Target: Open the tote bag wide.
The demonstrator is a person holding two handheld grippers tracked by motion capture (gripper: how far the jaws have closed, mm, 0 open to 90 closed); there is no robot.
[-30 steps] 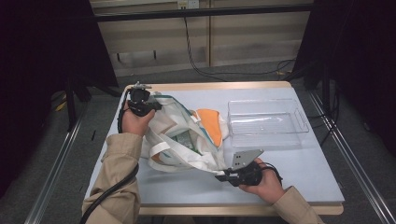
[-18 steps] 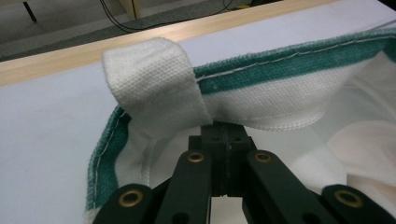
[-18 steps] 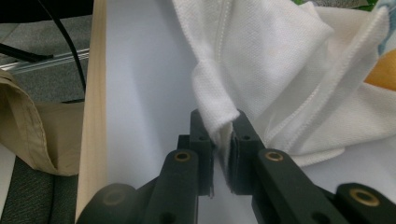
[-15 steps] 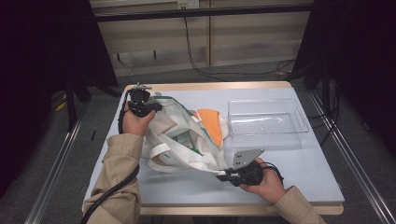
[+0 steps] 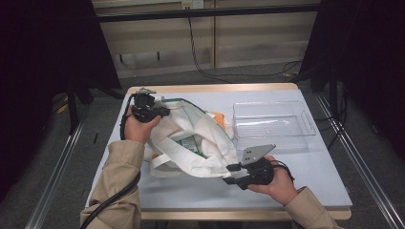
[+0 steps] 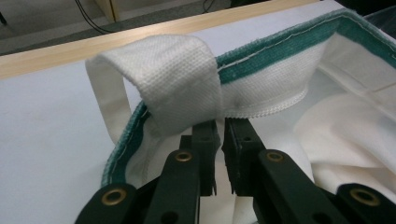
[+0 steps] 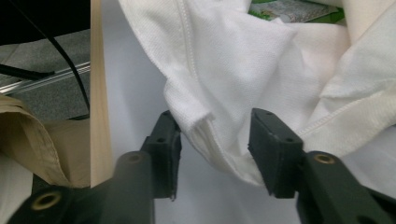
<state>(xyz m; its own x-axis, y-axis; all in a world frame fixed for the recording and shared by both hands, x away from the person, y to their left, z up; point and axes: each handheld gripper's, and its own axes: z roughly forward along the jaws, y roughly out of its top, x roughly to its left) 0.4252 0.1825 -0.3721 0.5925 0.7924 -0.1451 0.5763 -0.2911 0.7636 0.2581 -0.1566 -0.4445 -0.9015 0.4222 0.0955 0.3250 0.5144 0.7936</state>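
A white tote bag (image 5: 200, 143) with a green-trimmed mouth lies slumped in the middle of the table. At its far-left rim, my left gripper (image 5: 165, 112) holds the rim and handle base (image 6: 187, 88) up; its jaws (image 6: 220, 123) have just been opening a little and stand a narrow slit apart on the fabric. At the bag's near-right corner (image 7: 210, 121), my right gripper (image 5: 229, 174) has just been opening its jaws; they (image 7: 215, 135) stand wide, with the folded corner loose between them. A green packet (image 5: 191, 141) shows inside the bag.
A clear plastic bin (image 5: 272, 104) stands at the table's right, just beyond the right gripper. Something orange (image 5: 218, 116) peeks out at the bag's far side. The table's wooden edge (image 5: 210, 88) runs along the back.
My right gripper's jaws have parted and let go of the bag's corner. Both hands and the bag stay where they were.
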